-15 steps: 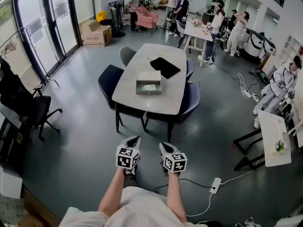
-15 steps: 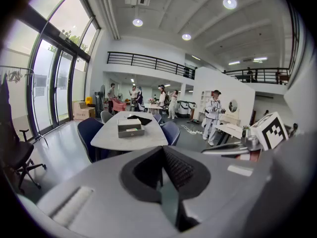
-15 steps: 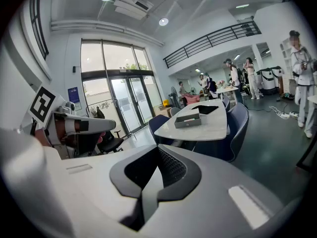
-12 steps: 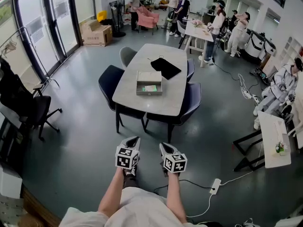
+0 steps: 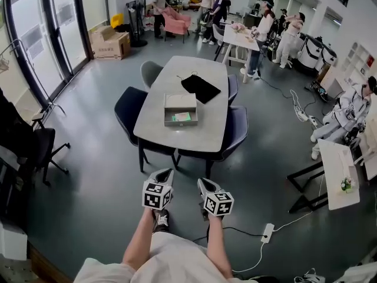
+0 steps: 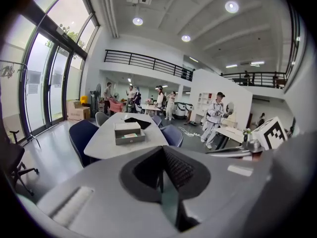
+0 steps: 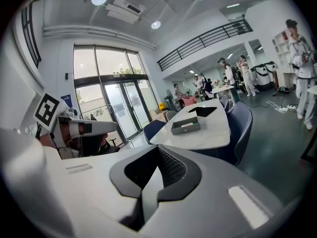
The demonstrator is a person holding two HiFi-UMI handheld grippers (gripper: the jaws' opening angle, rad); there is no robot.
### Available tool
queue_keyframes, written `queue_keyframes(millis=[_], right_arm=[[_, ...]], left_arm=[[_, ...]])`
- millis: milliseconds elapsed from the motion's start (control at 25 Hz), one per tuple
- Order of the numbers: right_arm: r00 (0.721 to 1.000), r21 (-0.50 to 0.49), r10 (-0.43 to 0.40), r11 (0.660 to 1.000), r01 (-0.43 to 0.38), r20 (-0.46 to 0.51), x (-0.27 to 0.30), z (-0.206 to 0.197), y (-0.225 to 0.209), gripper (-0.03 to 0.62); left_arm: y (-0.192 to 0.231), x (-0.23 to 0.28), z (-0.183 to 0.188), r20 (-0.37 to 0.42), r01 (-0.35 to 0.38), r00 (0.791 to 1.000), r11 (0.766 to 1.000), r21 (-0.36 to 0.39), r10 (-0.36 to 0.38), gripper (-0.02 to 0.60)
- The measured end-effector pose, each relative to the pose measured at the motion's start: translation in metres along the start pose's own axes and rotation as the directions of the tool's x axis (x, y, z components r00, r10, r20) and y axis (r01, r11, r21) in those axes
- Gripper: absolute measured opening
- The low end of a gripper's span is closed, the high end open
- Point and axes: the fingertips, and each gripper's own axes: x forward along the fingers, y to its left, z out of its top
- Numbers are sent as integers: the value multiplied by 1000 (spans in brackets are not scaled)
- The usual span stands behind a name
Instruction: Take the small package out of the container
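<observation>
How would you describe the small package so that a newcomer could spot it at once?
Find the long grey table ringed by dark chairs in the middle of the hall. An open grey box sits on it, next to a black pouch. The package lies inside the box, the only pale green thing there.

The left gripper [image 5: 166, 171] and right gripper [image 5: 201, 182] were pale grey, with black ribbed pads [image 6: 181, 170], and each bore a cube of black-and-white square markers. Well ahead of the fingers stood a light grey table [image 5: 207, 118] ringed by dark navy chairs [image 5: 129, 107]. On it sat a grey container [image 5: 180, 122] holding a green-and-white small package [image 5: 184, 117], with a black cloth [image 5: 200, 88] beyond. The floor [image 5: 88, 175] was glossy grey-green. Farthest from the fingers were a brown cardboard box [image 5: 109, 43] and a pink armchair [image 5: 177, 21].
</observation>
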Motion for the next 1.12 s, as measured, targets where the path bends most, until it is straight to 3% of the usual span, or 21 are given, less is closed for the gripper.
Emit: queue_keyframes(millis=[240,520,880,1120], right_arm=[[1000,37,-9,999,8,22,36,25,-12,0],[998,-8,-56,998,56,10,99,42,-16,1],[996,26,-90,996,89,21,163,51,-2,2],[991,16,-128,992,128,26,180,52,6,2]], left_arm=[[30,42,23,10,45,999,999,-14,-45,54],[88,79,42,10,81,997,997,-15,-81,54],[157,98,49,-13,108,994,994,-11,-108,54],[196,97,45,-14,95,995,993,-66,-96,54]])
